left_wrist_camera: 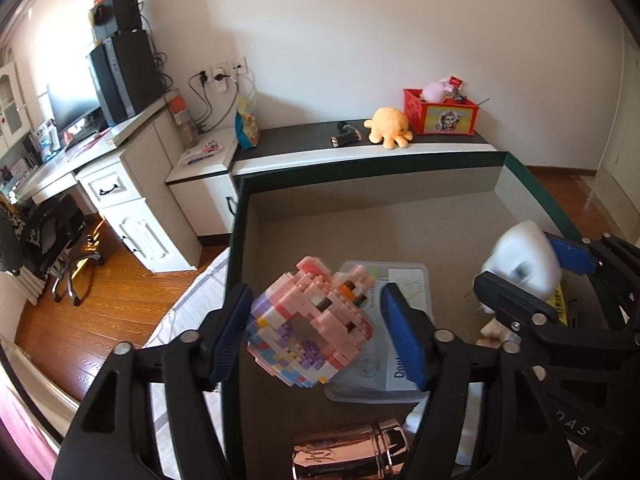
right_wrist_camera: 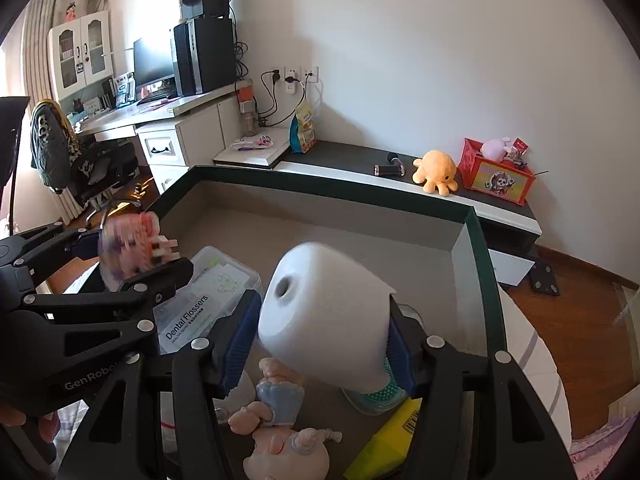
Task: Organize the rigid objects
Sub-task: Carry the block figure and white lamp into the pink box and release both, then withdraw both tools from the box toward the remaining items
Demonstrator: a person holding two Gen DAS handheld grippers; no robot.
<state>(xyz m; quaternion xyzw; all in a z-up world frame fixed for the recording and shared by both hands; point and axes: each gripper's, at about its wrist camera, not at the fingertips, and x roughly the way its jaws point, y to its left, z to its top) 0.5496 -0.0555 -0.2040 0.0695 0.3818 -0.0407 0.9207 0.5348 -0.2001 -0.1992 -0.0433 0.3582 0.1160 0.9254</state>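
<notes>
A pink and purple brick-built toy point(left_wrist_camera: 312, 328) hangs tilted between the blue pads of my left gripper point(left_wrist_camera: 316, 300). Its left side is against the left pad and a gap shows at the right pad, so the jaws stand open around it. In the right wrist view the toy point(right_wrist_camera: 128, 248) is blurred. My right gripper point(right_wrist_camera: 322, 308) is shut on a white foam roll point(right_wrist_camera: 324, 320), whose end with a dark hole faces the camera; the roll point(left_wrist_camera: 520, 256) also shows in the left wrist view. Both grippers hover over a large green-rimmed box point(right_wrist_camera: 480, 264).
In the box lie a clear Dental Flossers case point(right_wrist_camera: 200, 300), a doll point(right_wrist_camera: 280, 432), a yellow pack point(right_wrist_camera: 388, 440), a jar of green beads point(right_wrist_camera: 376, 396) and a rose-gold cylinder point(left_wrist_camera: 348, 452). Behind, a ledge bears an orange plush octopus point(left_wrist_camera: 390, 126) and a red crate point(left_wrist_camera: 440, 112).
</notes>
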